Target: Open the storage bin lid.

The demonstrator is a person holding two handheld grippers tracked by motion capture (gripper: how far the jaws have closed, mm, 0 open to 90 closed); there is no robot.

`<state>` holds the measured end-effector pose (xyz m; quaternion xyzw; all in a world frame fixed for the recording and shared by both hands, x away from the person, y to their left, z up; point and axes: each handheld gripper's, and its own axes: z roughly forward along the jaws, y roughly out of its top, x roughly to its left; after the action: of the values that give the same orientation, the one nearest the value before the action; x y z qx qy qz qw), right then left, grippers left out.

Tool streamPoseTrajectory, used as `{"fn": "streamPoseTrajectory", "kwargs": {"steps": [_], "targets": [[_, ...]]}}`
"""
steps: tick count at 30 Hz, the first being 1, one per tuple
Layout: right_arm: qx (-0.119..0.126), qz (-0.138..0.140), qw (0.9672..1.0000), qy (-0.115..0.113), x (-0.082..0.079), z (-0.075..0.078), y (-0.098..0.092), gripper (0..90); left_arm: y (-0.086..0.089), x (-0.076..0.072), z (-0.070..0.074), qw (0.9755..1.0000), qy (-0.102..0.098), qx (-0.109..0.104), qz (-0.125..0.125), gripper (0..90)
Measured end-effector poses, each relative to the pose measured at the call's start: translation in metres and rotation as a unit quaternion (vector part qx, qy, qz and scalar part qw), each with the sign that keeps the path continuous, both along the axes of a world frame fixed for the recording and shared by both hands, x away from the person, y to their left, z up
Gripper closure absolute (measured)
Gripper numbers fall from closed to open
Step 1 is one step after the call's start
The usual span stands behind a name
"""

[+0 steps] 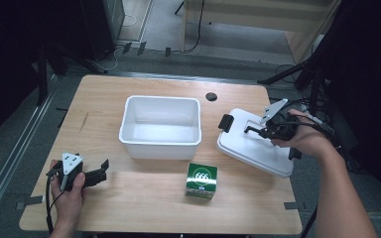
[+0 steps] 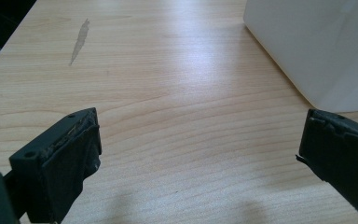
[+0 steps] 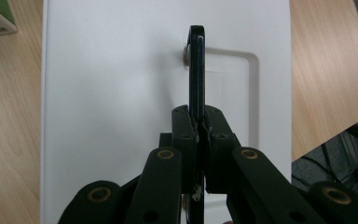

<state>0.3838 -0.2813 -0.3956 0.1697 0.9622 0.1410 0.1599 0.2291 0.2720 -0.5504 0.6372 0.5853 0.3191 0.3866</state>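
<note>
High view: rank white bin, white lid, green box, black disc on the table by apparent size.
1. white bin
2. white lid, close to the bin; it is tilted and partly hidden by the right gripper, so unsure
3. green box
4. black disc

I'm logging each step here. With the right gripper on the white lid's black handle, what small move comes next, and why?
Probably lift the white plastic lid slightly: the right gripper is shut on its black handle, and the lid hangs partly off the wooden table.

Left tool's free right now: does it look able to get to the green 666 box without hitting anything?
Probably yes. The left tool is open and holds nothing, and bare table lies between it and the green box. The white bin sits farther back, off that path.
</note>
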Motion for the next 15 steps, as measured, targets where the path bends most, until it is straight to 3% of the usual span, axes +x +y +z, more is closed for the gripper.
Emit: {"fn": "streamPoseTrajectory", "kwargs": {"steps": [15], "targets": [[0.003,-0.021,0.9997,0.011,0.008,-0.044,-0.003,86.1,-0.001,0.000,0.000,1.0000,-0.003,0.003,0.002,0.0]]}}
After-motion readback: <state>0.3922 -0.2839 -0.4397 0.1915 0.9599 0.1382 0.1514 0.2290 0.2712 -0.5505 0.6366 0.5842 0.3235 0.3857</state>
